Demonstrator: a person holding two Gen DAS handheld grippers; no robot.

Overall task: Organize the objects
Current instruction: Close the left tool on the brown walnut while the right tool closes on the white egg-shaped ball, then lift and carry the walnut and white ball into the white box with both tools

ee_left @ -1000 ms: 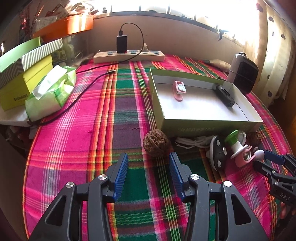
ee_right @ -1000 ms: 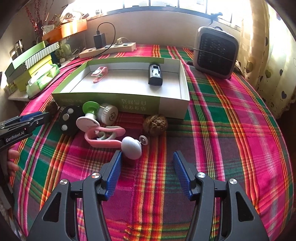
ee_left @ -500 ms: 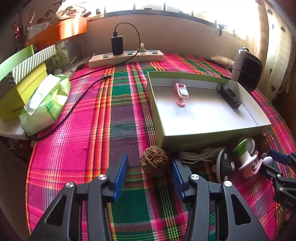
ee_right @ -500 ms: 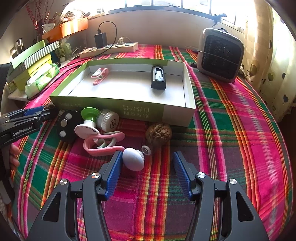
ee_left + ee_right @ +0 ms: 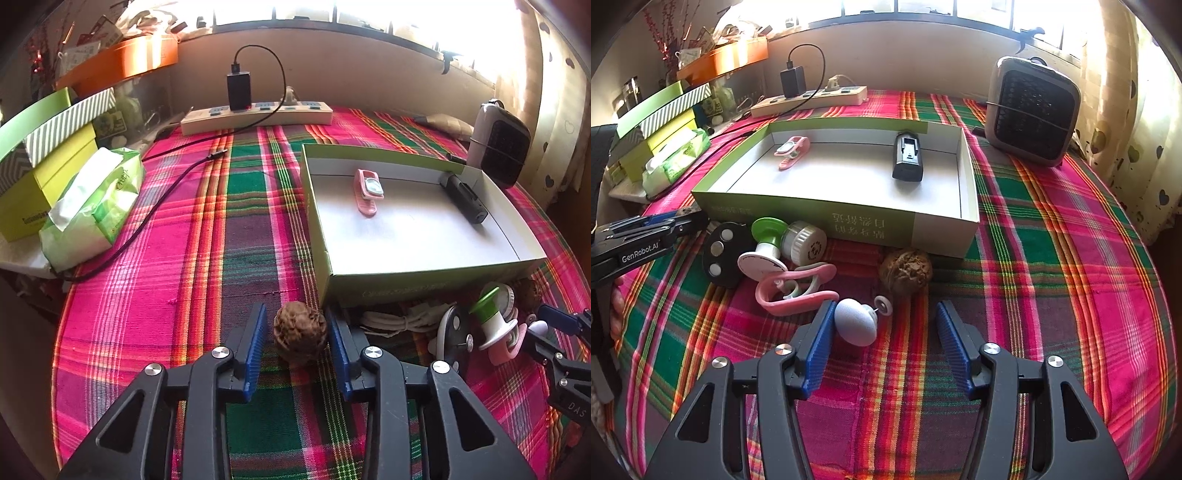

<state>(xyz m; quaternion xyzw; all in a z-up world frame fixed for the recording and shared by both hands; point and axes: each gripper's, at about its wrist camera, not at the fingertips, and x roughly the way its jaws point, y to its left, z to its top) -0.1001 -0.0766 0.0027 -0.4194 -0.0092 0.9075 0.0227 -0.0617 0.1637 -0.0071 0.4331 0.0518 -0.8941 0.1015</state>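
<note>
So the walnut (image 5: 300, 333) is this brown, deeply wrinkled ball sitting on the plaid worktop (image 5: 207, 258) just off the near corner of the green box (image 5: 413, 275). The left gripper (image 5: 297, 349) has it right between its blue fingers (image 5: 254, 347) — the jaws have just been closing in and stand at a middling gap, with the right-hand pad about touching the shell and a sliver of daylight on the other side, so no real squeeze. The box is shallow, white inside, and holds two things: a pink clip (image 5: 792, 151) toward the back left and a black battery-looking block (image 5: 908, 157) further right. From the right gripper (image 5: 884, 345) you get what the other view mostly hides — a second walnut (image 5: 905, 270) against the box front, plus a pale blue egg-shaped thing (image 5: 854, 326) resting against its left finger. Those jaws have also just narrowed, still about half apart, gripping nothing. The left view alone shows a coiled white cable (image 5: 400, 319) tucked by the box.
</note>
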